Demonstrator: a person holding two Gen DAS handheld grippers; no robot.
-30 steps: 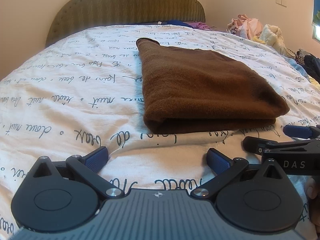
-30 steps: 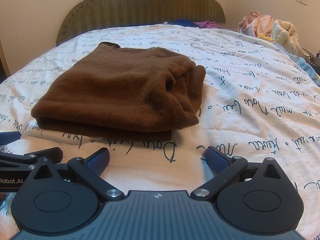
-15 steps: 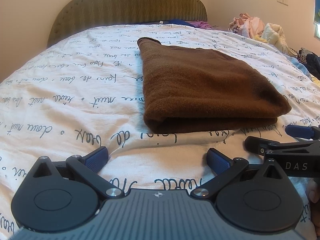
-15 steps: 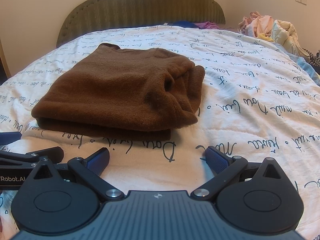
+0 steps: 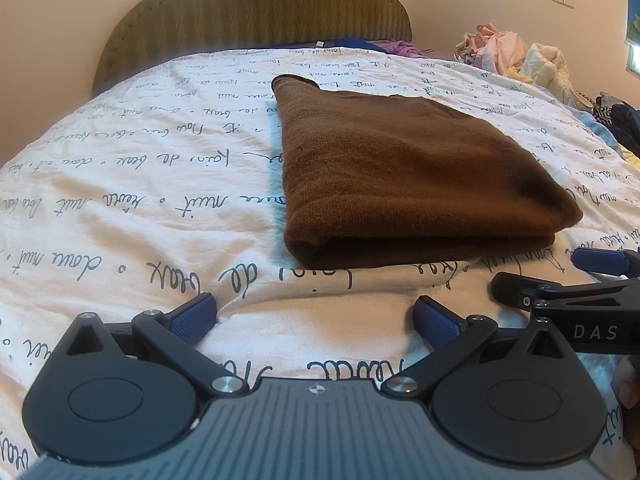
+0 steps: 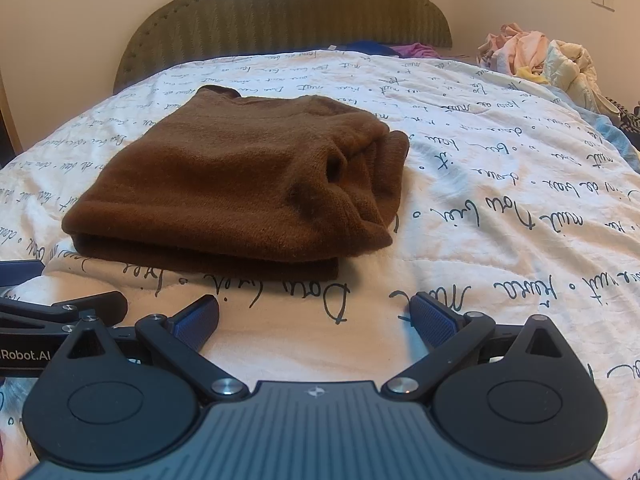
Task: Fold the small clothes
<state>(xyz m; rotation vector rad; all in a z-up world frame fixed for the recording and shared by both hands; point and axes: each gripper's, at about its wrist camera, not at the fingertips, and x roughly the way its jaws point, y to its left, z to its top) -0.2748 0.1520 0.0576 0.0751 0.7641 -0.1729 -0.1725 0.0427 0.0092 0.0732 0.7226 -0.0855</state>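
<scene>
A brown fleece garment (image 5: 404, 176) lies folded into a thick rectangle on the white bedspread (image 5: 120, 200). In the right wrist view the brown garment (image 6: 240, 184) shows its bunched layers at the right end. My left gripper (image 5: 316, 318) hovers just in front of the fold's near edge, open, nothing between its blue pads. My right gripper (image 6: 316, 318) sits beside it to the right, also open and empty. Each gripper's fingers appear at the edge of the other's view: the right gripper (image 5: 568, 280) and the left gripper (image 6: 60, 300).
A green padded headboard (image 5: 256, 16) stands at the far end of the bed. A heap of loose pale clothes (image 5: 516, 54) lies at the far right, and dark garments (image 5: 620, 120) at the right edge. Blue and purple fabric (image 6: 384, 49) rests by the headboard.
Both views have shifted only slightly; the garment sits a touch further right in the left wrist view. Both grippers stay open and the garment has not moved.
</scene>
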